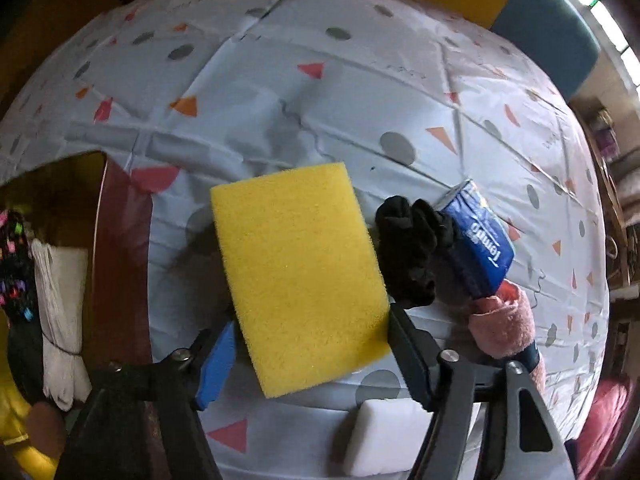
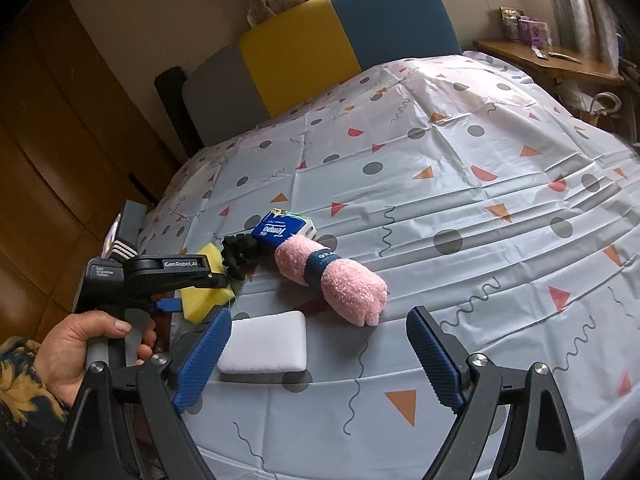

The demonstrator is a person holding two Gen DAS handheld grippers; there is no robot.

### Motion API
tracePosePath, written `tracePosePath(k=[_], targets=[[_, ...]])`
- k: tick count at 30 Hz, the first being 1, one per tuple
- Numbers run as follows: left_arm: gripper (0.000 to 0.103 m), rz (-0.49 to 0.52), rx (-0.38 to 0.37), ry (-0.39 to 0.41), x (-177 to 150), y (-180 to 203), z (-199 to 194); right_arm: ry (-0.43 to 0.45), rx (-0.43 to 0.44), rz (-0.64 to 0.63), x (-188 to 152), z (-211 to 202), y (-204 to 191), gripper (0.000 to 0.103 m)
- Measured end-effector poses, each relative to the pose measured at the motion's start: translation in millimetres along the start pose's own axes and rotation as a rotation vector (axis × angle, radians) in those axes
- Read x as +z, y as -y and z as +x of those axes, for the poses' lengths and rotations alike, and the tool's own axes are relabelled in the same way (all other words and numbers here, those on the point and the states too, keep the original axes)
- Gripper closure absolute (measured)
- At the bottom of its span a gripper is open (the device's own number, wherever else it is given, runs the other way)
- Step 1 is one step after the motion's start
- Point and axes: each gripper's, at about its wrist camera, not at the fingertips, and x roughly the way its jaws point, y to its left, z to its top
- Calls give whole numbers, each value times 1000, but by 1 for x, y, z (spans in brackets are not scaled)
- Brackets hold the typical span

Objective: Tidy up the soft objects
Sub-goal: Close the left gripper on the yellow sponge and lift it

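Five soft things lie on the desk (image 2: 460, 200), one of each: a yellow sponge (image 1: 300, 276), a black scrunchie (image 1: 408, 252), a blue tissue pack (image 1: 480, 236), a rolled pink towel (image 2: 332, 276) with a dark band, and a white sponge (image 2: 264, 348).

In the left wrist view the left claw (image 1: 308, 344) straddles the yellow sponge, a finger at each long edge; whether the pads press it I cannot tell. The scrunchie lies at 3 o'clock of the sponge, touching the tissue pack beyond it, with the towel at 5 o'clock of the pack.

The right claw (image 2: 320, 360) stands wide and holds nothing; the white sponge lies just beside its left finger, the towel at 12 o'clock.

Only the right wrist view shows the person's hand (image 2: 88, 348) gripping the left tool, a patterned sleeve (image 2: 24, 400), and the towel whole. Only the left view shows the sponge's full top face.
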Motion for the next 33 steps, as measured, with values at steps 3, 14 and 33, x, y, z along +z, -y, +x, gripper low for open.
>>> tracePosePath(k=[3, 14, 33], targets=[[35, 49, -7, 22, -9, 1, -7, -1, -9, 1, 0, 1, 1, 13], [35, 352, -56, 158, -82, 11, -69, -21, -64, 16, -2, 8, 10, 13], [33, 701, -118, 97, -234, 1, -57, -51, -118, 44, -7, 14, 20, 13]])
